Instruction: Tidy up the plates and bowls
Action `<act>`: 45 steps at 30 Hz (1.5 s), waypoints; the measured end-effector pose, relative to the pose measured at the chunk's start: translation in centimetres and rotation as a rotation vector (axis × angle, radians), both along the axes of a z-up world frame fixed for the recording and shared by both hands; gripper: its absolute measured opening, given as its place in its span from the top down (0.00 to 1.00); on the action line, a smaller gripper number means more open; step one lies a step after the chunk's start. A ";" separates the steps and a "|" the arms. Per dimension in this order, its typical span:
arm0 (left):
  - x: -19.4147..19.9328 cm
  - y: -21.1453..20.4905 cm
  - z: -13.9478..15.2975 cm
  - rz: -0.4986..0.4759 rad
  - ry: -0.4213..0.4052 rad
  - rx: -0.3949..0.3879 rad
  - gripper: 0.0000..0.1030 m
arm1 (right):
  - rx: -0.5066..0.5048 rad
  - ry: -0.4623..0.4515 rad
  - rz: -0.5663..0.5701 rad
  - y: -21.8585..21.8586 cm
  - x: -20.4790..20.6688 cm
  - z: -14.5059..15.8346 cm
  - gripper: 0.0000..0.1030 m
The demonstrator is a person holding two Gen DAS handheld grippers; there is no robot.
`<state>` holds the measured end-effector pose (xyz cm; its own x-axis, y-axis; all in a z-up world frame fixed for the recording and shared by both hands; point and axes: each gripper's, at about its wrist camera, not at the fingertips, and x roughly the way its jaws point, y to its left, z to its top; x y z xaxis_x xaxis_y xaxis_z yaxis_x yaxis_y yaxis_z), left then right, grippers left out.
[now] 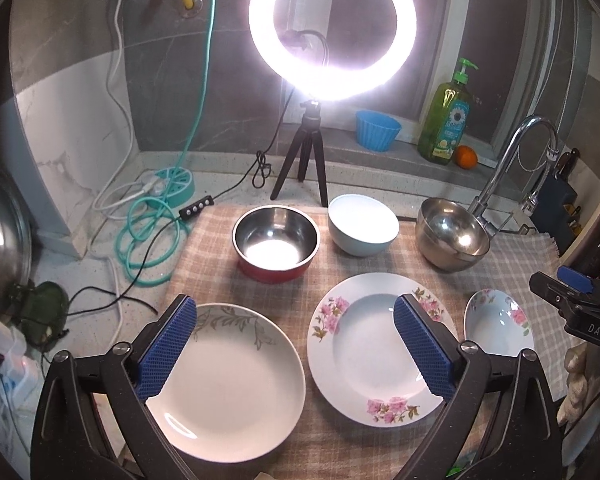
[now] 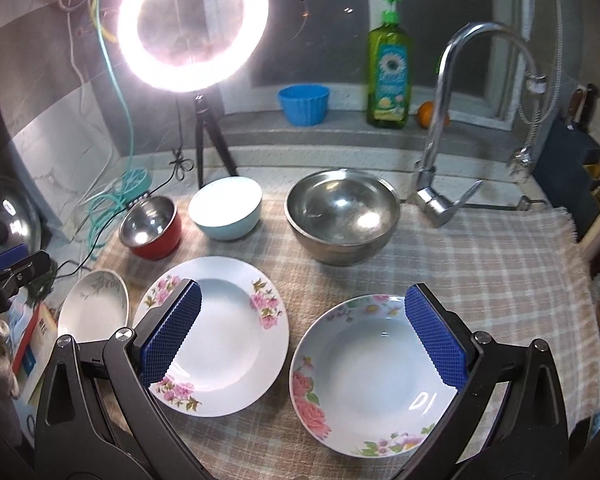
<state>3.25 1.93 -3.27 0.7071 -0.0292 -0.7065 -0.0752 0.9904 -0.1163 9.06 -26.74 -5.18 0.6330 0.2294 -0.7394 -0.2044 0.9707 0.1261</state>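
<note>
Three plates lie in a front row on a checked cloth (image 2: pixel 500 264): a leaf-pattern plate (image 1: pixel 228 384) at left, a pink-flower plate (image 1: pixel 364 352) in the middle, and a rose-pattern deep plate (image 2: pixel 372 380) at right. Behind them stand a red-sided steel bowl (image 1: pixel 276 242), a pale blue bowl (image 1: pixel 362 224) and a large steel bowl (image 2: pixel 342 216). My left gripper (image 1: pixel 296 312) is open and empty above the gap between the left and middle plates. My right gripper (image 2: pixel 304 300) is open and empty above the middle and right plates.
A lit ring light on a tripod (image 1: pixel 304 160) stands behind the bowls. A faucet (image 2: pixel 440 184) rises at the back right. A soap bottle (image 2: pixel 388 72), a blue cup (image 2: pixel 304 104) and an orange (image 1: pixel 466 157) sit on the sill. Cables (image 1: pixel 152 232) and a pot lid (image 1: pixel 0 232) lie left.
</note>
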 end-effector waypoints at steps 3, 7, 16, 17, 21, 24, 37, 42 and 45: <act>-0.1 0.2 -0.7 0.011 0.024 -0.017 0.08 | 0.028 0.049 0.044 0.0 1.1 -1.0 0.00; -0.5 0.3 -1.3 0.031 0.048 -0.028 0.18 | 0.034 0.101 0.087 0.3 2.3 -2.3 0.06; -2.0 -0.4 -3.9 0.076 0.118 -0.084 0.40 | 0.013 0.195 0.263 2.1 4.8 -5.3 0.19; -2.1 -0.5 -4.1 0.081 0.123 -0.093 0.42 | 0.007 0.207 0.278 2.2 5.1 -5.8 0.21; -3.2 -0.8 -5.7 0.120 0.160 -0.176 0.43 | -0.024 0.243 0.346 2.8 6.4 -7.2 0.37; -3.9 -1.5 -6.8 0.136 0.187 -0.223 0.53 | -0.032 0.261 0.403 3.3 7.1 -8.0 0.39; -4.4 -3.1 -10.6 0.183 0.268 -0.404 0.74 | -0.036 0.349 0.499 4.7 9.8 -11.1 0.60; -3.8 -3.2 -11.3 0.199 0.283 -0.425 0.75 | -0.024 0.370 0.510 4.9 10.7 -11.7 0.61; -3.6 -3.0 -11.9 0.213 0.292 -0.449 0.78 | -0.021 0.382 0.513 5.1 11.1 -12.1 0.61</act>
<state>-0.31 -1.09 -15.18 0.5075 -0.2498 -0.8246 -0.3602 0.8079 -0.4664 20.13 -21.64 -17.26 0.1374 0.4159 -0.8990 -0.5878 0.7647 0.2639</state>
